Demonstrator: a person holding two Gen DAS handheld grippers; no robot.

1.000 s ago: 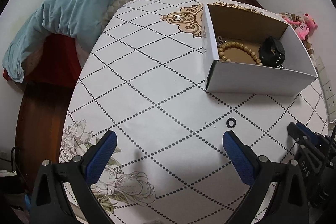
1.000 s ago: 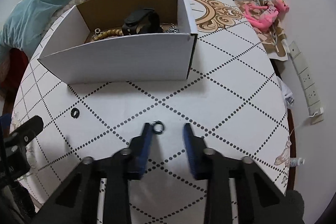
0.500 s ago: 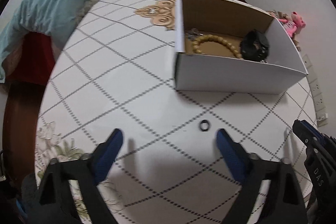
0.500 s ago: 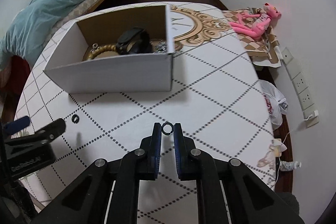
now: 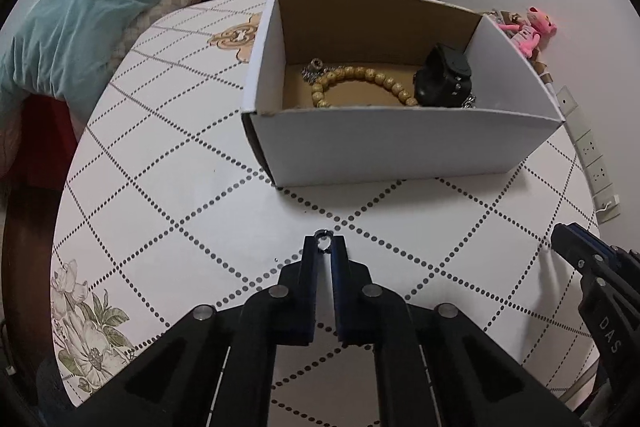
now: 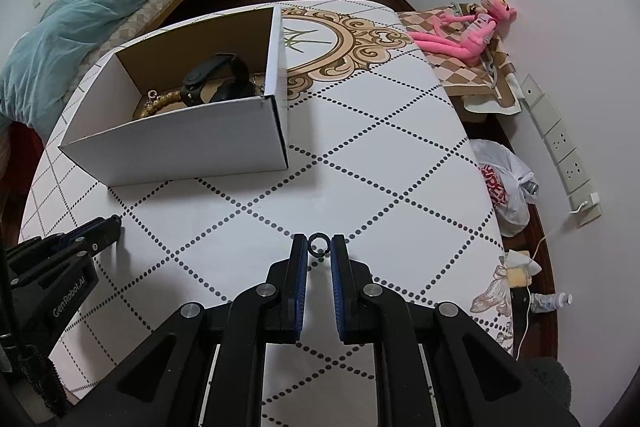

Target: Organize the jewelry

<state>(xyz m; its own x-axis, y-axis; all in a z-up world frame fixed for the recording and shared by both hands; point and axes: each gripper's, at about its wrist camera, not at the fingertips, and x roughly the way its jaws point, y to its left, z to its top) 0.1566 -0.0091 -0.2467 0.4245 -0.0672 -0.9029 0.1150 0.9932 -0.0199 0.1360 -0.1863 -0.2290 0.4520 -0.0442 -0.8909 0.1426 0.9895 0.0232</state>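
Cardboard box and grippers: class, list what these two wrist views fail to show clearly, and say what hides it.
- Bead bracelet: near part hidden by the cardboard box front wall, both views.
- Chain: mostly behind the black watch.
- Right gripper, in the left view: only a side, cut by the edge.
- Left gripper's ring: too small for detail.

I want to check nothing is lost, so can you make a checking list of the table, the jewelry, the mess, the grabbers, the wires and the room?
Surface: table, white with dotted diamonds.
Job's things: white box holds bead bracelet, black watch and a chain.
Clutter: nothing seen on the table.
Grippers: left gripper jaws shut on a small ring; right gripper jaws shut on a dark ring.
Cables: white cable by the wall sockets.
Surroundings: bed with teal blanket, pink plush toy, plastic bag.
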